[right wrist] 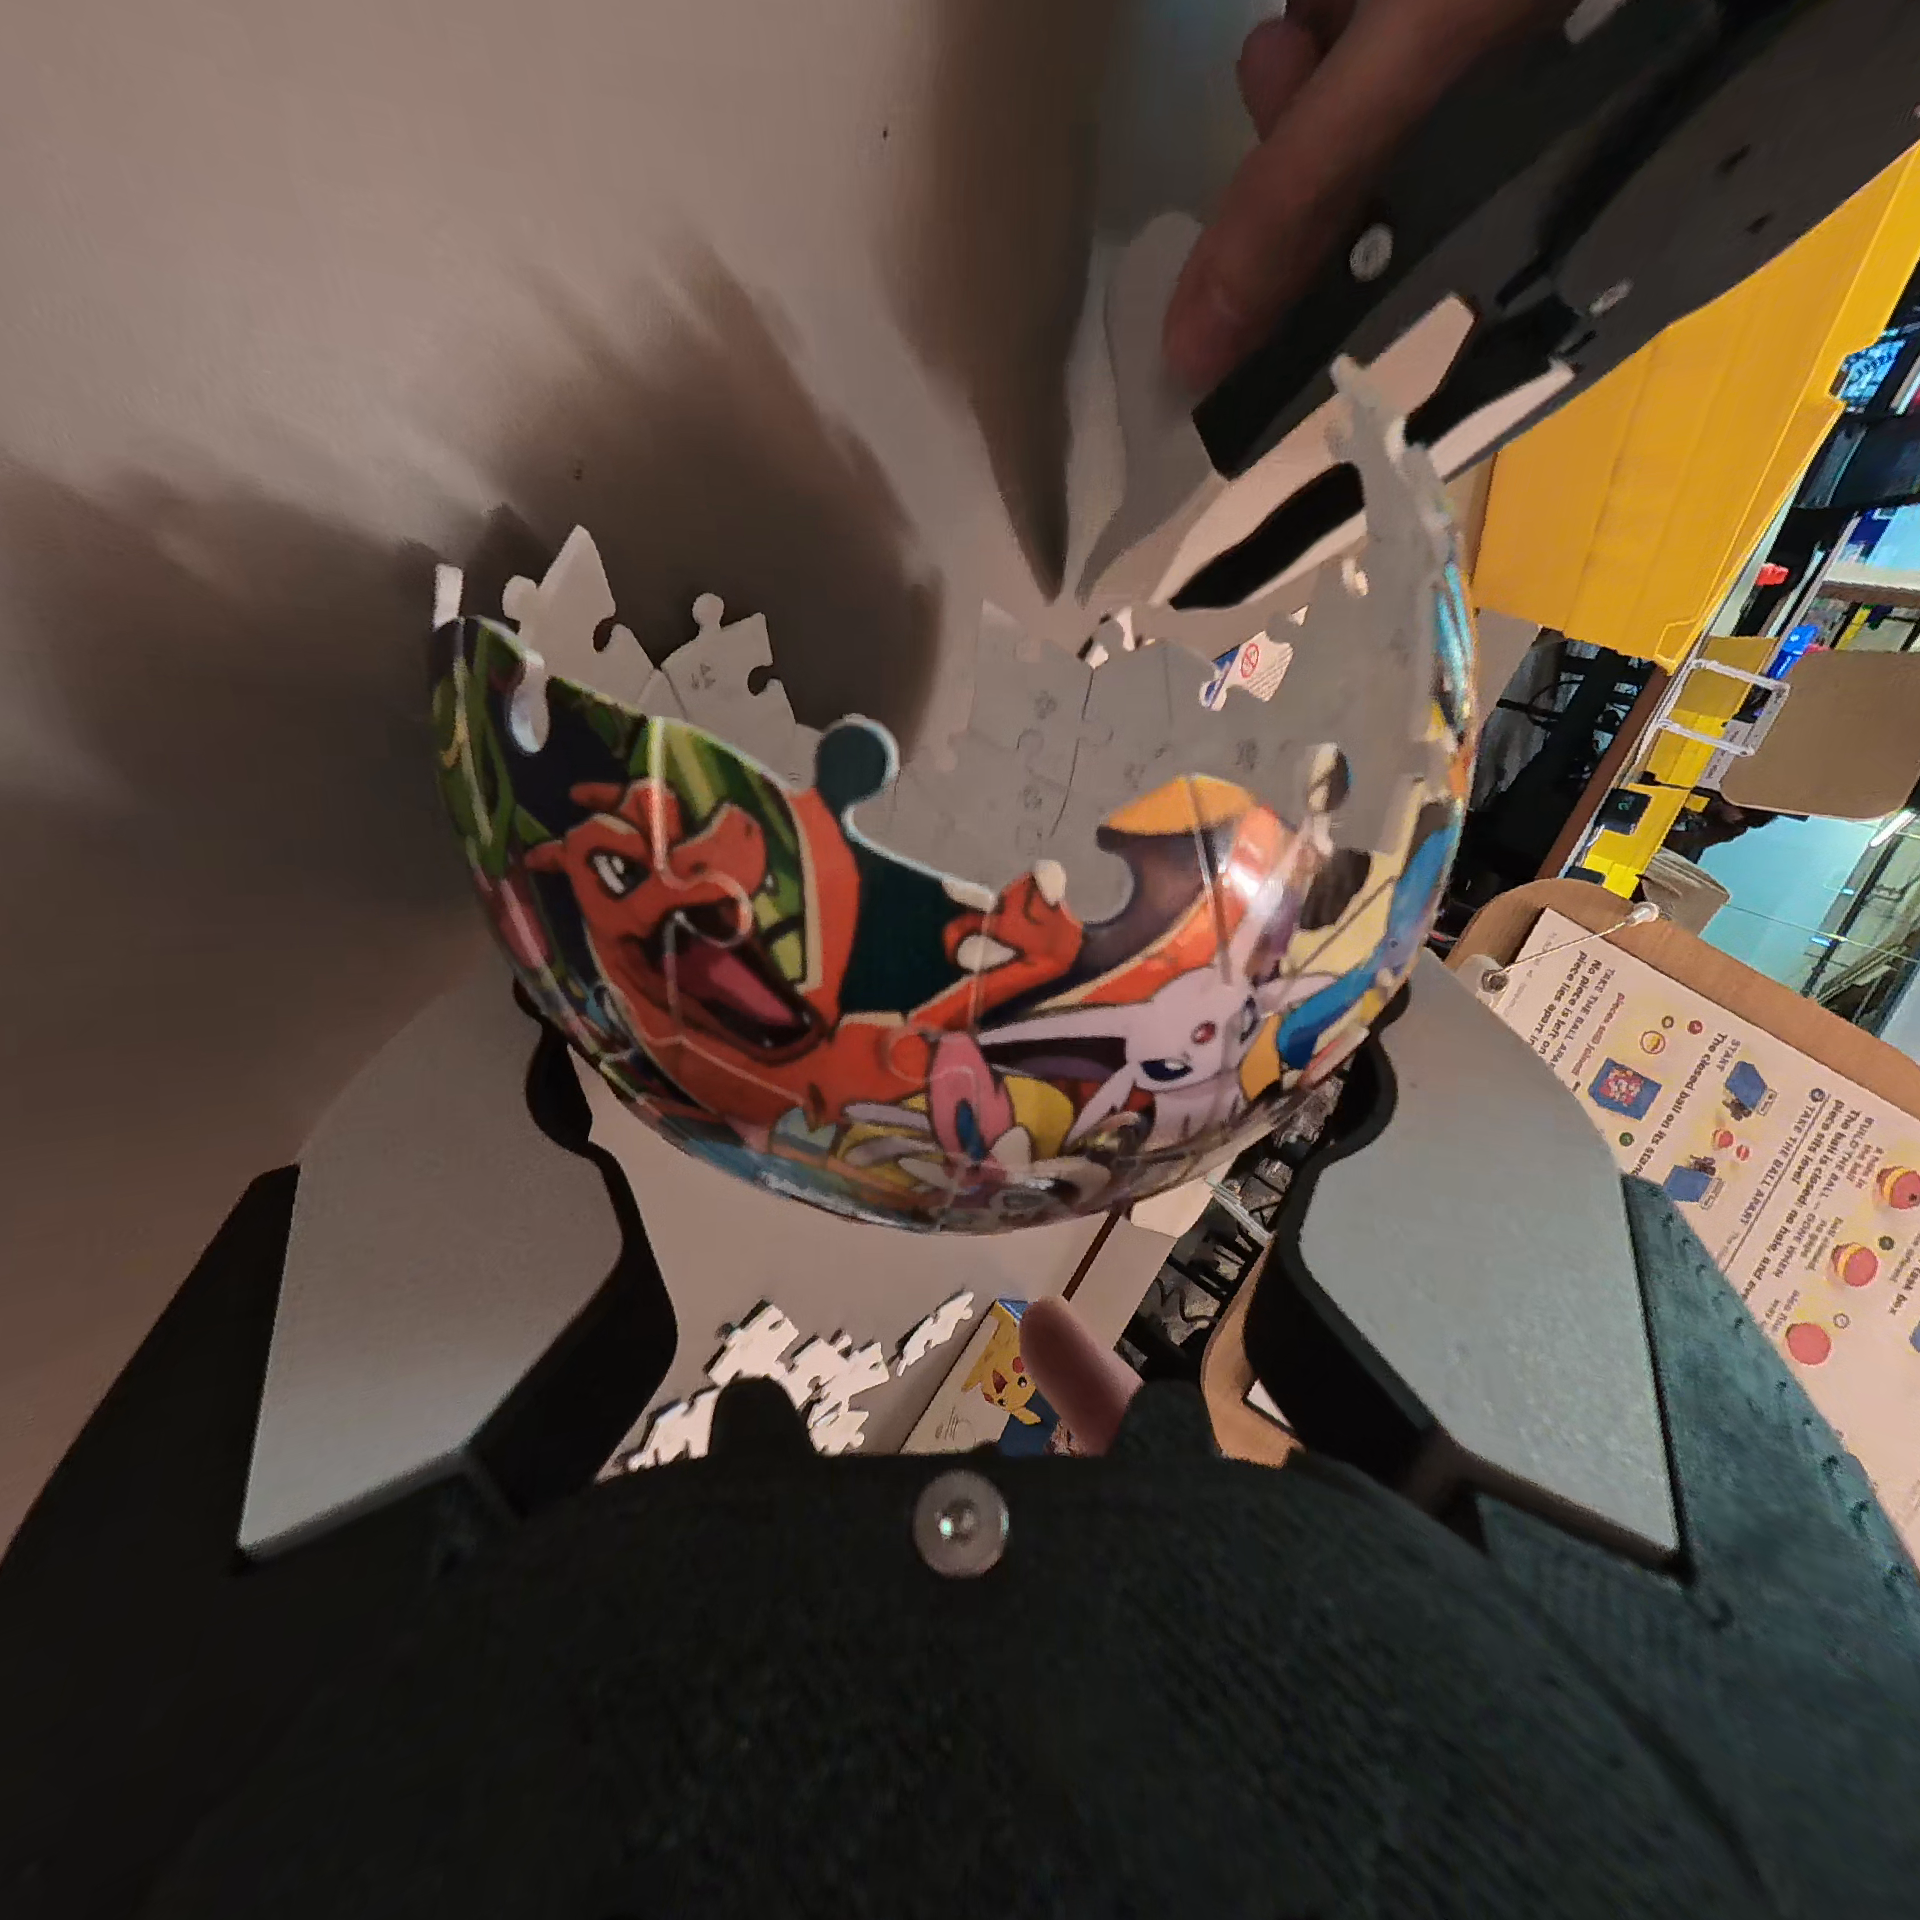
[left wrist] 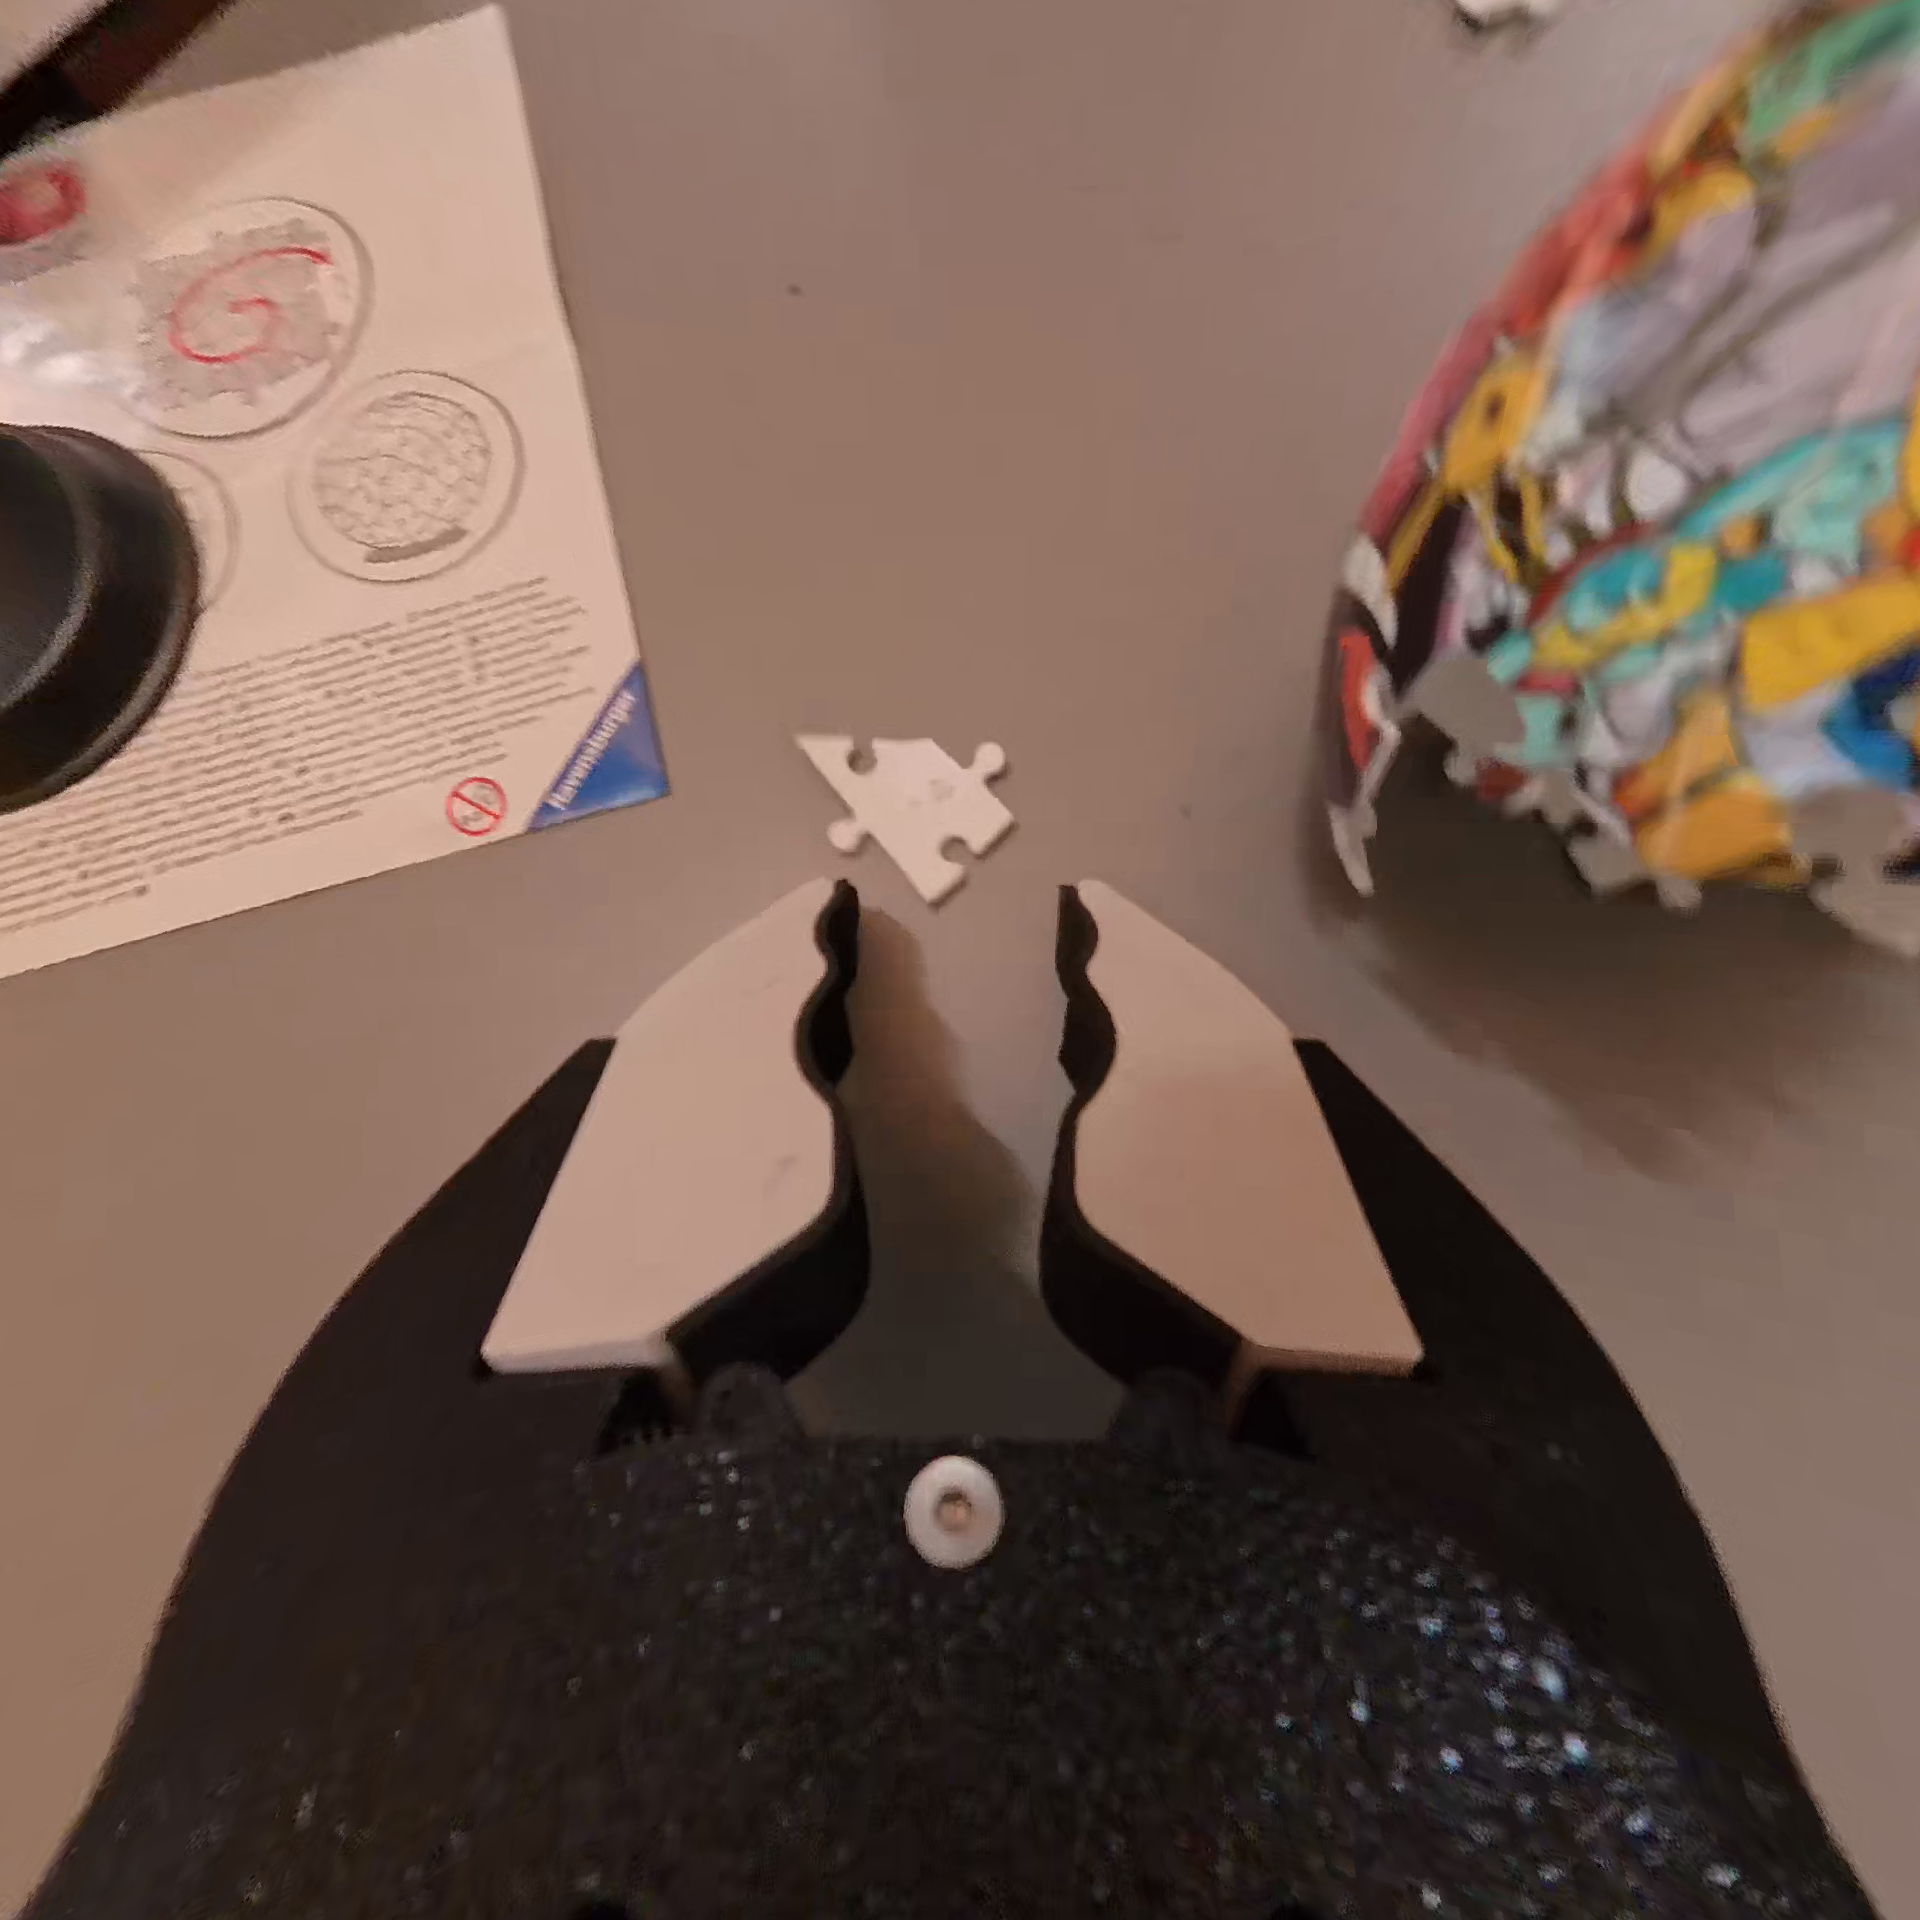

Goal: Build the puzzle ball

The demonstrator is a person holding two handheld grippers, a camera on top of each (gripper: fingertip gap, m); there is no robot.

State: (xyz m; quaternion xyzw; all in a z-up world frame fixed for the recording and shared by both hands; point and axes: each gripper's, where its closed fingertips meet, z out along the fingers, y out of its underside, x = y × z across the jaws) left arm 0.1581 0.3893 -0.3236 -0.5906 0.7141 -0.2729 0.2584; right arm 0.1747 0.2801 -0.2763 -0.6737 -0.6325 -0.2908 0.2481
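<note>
My left tongs (left wrist: pixel 956 899) hang parted and empty over bare grey desk (left wrist: pixel 935 364), a white puzzle piece (left wrist: pixel 914 810) lying just beyond their tips, the instruction sheet (left wrist: pixel 312 520) well left. Only my right view shows my right tongs (right wrist: pixel 961 1049) spread wide, cradling the half-built puzzle ball (right wrist: pixel 935 935) with its jagged open rim.

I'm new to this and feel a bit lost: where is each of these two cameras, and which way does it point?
Left wrist view: on the left gripper, facing down at a grey table and a white puzzle piece; its open fingers show.
Right wrist view: on the right gripper, facing the half-built puzzle ball between its fingers; a fingertip shows.
Both show the ball and the left gripper.
</note>
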